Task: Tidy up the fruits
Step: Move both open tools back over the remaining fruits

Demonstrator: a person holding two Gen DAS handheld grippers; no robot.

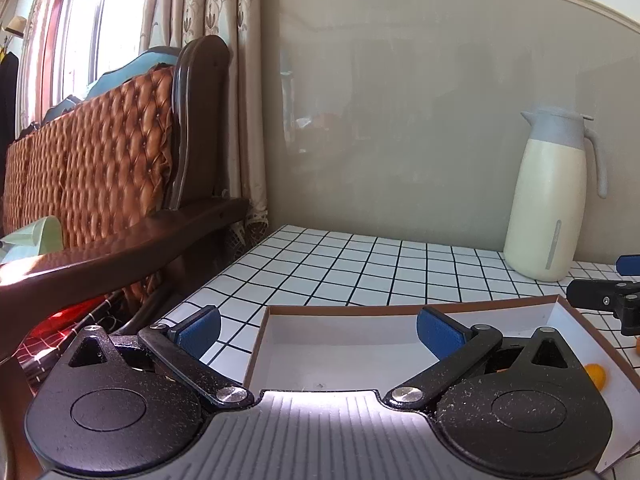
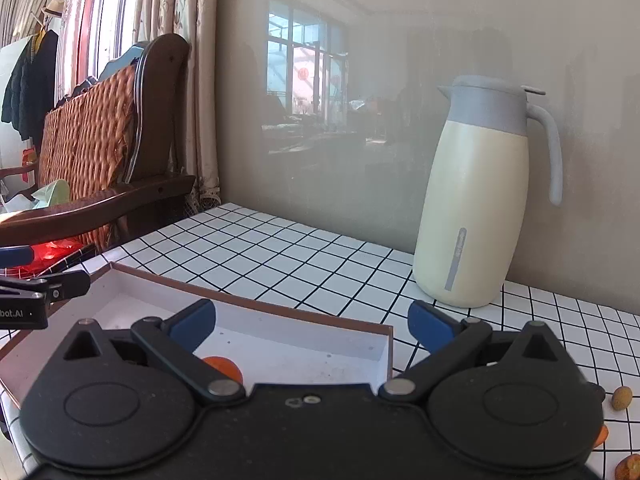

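Overhead of the box, we hold our left gripper [image 1: 318, 330] with its blue-padded jaws spread wide and nothing between them, its left pad out past the box's left edge and its right pad over the white floor. Our right gripper [image 2: 312, 326] is likewise spread and empty, its left pad above the box interior and its right pad beyond the box's right edge, over the tiles. Beneath both sits the shallow white cardboard box with a brown rim [image 1: 340, 311], its floor mostly bare; one small orange fruit [image 2: 224, 366] lies inside it toward the right end, partly hidden behind our right gripper's linkage. More small fruits lie loose on the white black-gridded tiled tabletop [image 2: 280, 256] right of the box, among them a tan oval one [image 2: 621, 397]. Farther back, the tiles run bare to the grey wall [image 1: 400, 120], where a cream jug with a grey lid and handle [image 2: 480, 200] stands.
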